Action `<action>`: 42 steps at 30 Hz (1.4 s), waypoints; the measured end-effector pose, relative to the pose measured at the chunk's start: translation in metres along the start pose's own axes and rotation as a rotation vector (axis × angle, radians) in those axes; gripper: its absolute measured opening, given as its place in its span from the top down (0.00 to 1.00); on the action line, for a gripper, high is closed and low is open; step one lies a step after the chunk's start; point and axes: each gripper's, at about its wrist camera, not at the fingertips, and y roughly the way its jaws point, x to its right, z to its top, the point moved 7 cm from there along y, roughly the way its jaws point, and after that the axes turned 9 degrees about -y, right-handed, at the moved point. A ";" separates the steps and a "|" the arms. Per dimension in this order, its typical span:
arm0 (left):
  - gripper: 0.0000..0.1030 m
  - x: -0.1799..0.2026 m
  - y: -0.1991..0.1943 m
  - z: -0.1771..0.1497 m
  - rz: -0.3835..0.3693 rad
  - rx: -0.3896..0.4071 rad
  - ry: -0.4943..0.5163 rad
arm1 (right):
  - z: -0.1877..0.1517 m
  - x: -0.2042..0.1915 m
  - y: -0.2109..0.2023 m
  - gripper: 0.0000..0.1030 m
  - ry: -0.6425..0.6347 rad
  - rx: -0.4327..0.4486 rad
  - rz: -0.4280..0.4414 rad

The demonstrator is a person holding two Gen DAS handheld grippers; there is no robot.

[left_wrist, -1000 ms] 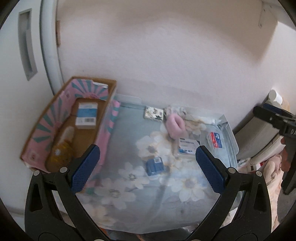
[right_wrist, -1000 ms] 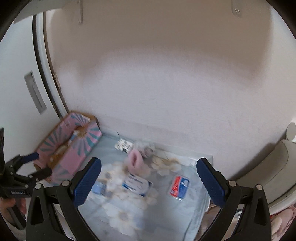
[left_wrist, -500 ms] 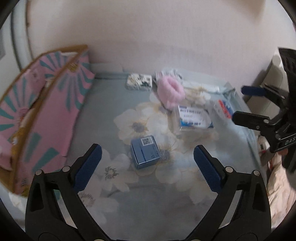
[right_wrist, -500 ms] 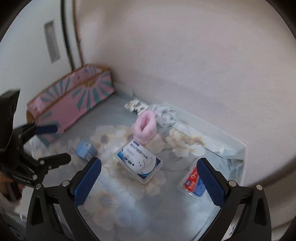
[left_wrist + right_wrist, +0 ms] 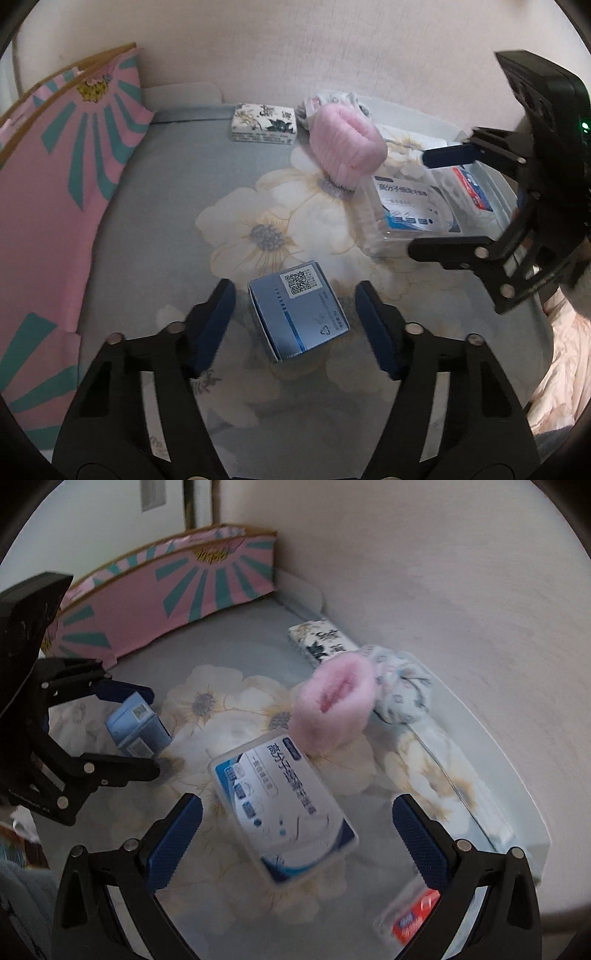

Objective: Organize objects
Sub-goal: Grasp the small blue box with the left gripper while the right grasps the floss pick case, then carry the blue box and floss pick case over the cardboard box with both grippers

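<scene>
A small blue box (image 5: 300,311) with a QR label lies on the floral cloth (image 5: 207,192). My left gripper (image 5: 295,325) is open, its fingers on either side of the box, not touching it; it shows in the right wrist view (image 5: 147,731) around the box (image 5: 138,725). My right gripper (image 5: 295,842) is open over a clear plastic case (image 5: 284,808) with a blue-white label. In the left wrist view the right gripper (image 5: 432,203) straddles that case (image 5: 410,210).
A pink patterned cardboard tray (image 5: 55,192) stands at the left. A pink fluffy band (image 5: 347,147), a floral packet (image 5: 264,123), a bundled cloth (image 5: 400,679) and a red-blue packet (image 5: 413,915) lie near the wall. The white tray rim (image 5: 517,786) bounds the right.
Both grippers have moved down and forward to the cloth. The left one has narrowed around the blue box; the right one has come over the clear case.
</scene>
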 end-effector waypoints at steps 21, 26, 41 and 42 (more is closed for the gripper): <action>0.62 -0.002 -0.010 0.009 0.007 -0.029 0.009 | 0.005 -0.005 -0.011 0.44 0.014 0.000 0.098; 0.62 0.004 -0.026 0.016 -0.006 -0.014 0.003 | 0.005 0.000 -0.034 0.45 0.093 0.041 0.088; 0.62 0.019 -0.116 0.067 -0.073 0.074 0.025 | 0.042 0.014 -0.129 0.45 0.312 0.135 -0.011; 0.62 0.017 -0.123 0.072 -0.079 0.082 0.027 | 0.047 0.015 -0.136 0.45 0.320 0.142 -0.023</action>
